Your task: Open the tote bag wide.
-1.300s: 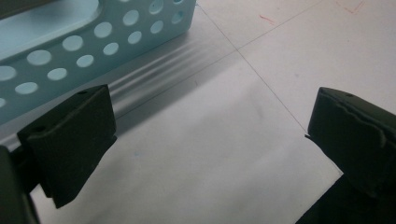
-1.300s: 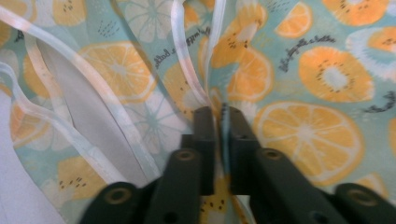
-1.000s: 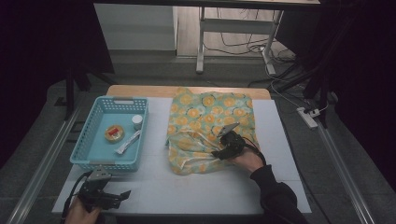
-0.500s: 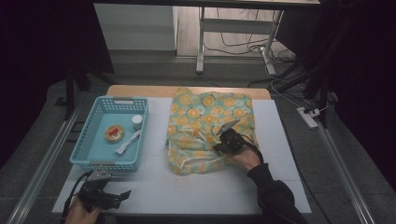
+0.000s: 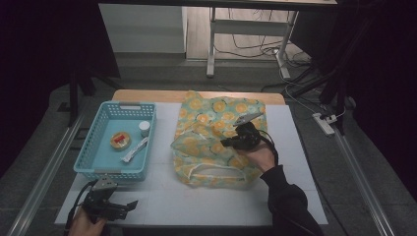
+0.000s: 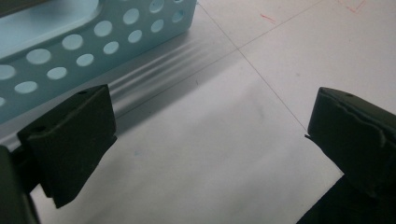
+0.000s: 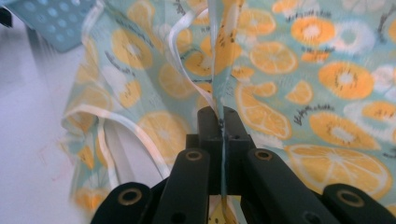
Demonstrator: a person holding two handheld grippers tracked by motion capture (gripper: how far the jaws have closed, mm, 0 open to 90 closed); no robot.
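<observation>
Cloth [image 5: 216,140], orange-slice print on pale teal with white strap trim, lies on the white desk [image 5: 162,201], right of centre and just beside the blue basket [image 5: 93,169]; it is rumpled and partly doubled over, its far edge reaching the back of the desk.

Right gripper [image 5: 231,142]: jaws have just been closing and now stand shut on a fold of the cloth; in the right gripper view the fabric runs pinched between the 2 fingers [image 7: 208,126] and rises from them in a taut ridge [image 7: 217,56], so the pinched part is lifted clear of the layers below while the rest lies on the desk.

Left gripper [image 5: 129,205]: low at the near left corner of the desk, beside the basket's near wall [image 6: 93,42]; fingers [image 6: 70,140] wide apart, nothing between them, bare desk underneath.

Progress, judged: the grasp is made and the lift begun; folding or spreading of the cloth not yet done, as the edges lie uneven and a strap loop [image 7: 116,123] trails loose; left gripper has no part in the work yet.

Basket contents untouched: small round tin [image 5: 120,139], white cap-like item [image 5: 144,128], pale utensil [image 5: 135,150].

Writing: dark script runs between the orange slices on the print [image 7: 315,112]; too blurred to read; faint red marks on the desk [image 6: 271,18], not legible; no brand label seen.
</observation>
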